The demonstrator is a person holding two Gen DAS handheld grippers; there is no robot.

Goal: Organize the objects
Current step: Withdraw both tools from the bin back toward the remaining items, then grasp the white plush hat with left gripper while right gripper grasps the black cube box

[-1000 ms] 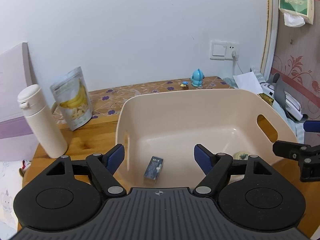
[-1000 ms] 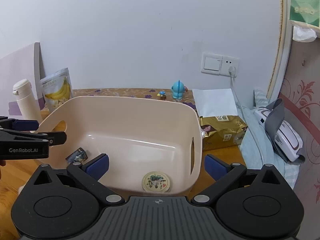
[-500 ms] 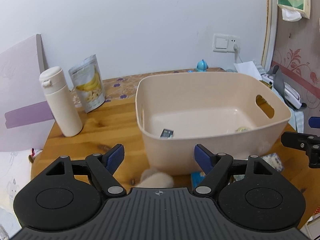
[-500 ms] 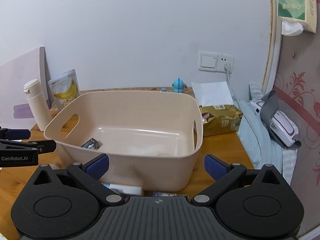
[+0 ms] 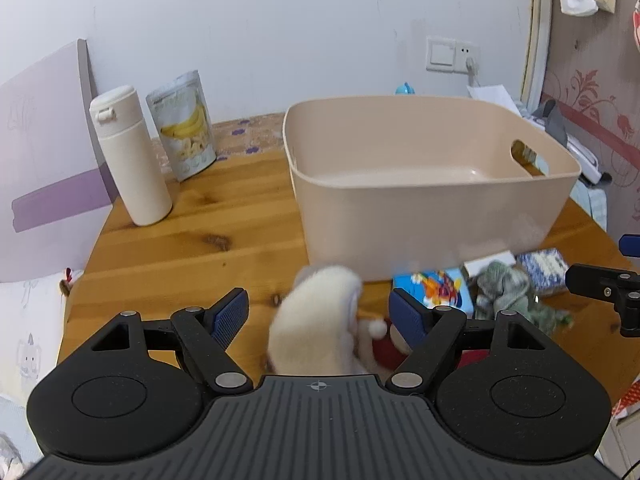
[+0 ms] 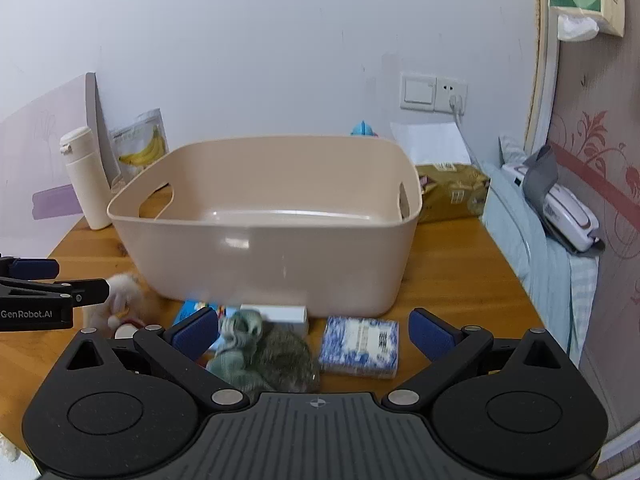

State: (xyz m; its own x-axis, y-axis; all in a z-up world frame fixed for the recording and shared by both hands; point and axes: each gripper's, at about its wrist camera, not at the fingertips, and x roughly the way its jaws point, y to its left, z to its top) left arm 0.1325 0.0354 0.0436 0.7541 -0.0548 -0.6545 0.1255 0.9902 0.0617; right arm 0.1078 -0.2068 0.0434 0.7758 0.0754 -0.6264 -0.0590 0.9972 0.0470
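Left gripper [image 5: 318, 312]: jaws spread wide, nothing held; a white plush toy [image 5: 316, 328] is seen between them, its long axis running from the gripper toward the bin, blurred. Right gripper [image 6: 316, 330]: jaws spread wide, nothing held; "GenRobot.AI" is read on the left gripper's side in the right wrist view.

Grey-green knitted item [image 6: 256, 350]: lying crumpled just in front of the bin. Blue-white patterned packet [image 6: 360, 346]: flat beside it, long axis parallel to the bin's front wall; its print cannot be read. Colourful blue box [image 5: 434, 290] and white box [image 6: 276, 314]: touching the bin's front wall.

Beige bin [image 6: 272, 256]: on the wooden surface [image 5: 192, 240]; a second ago its interior was looked into from above, whereas now the front wall and the items before it are shown.

Left of the bin: white bottle [image 5: 130, 156], upright; banana-printed pouch [image 5: 184, 124], upright.
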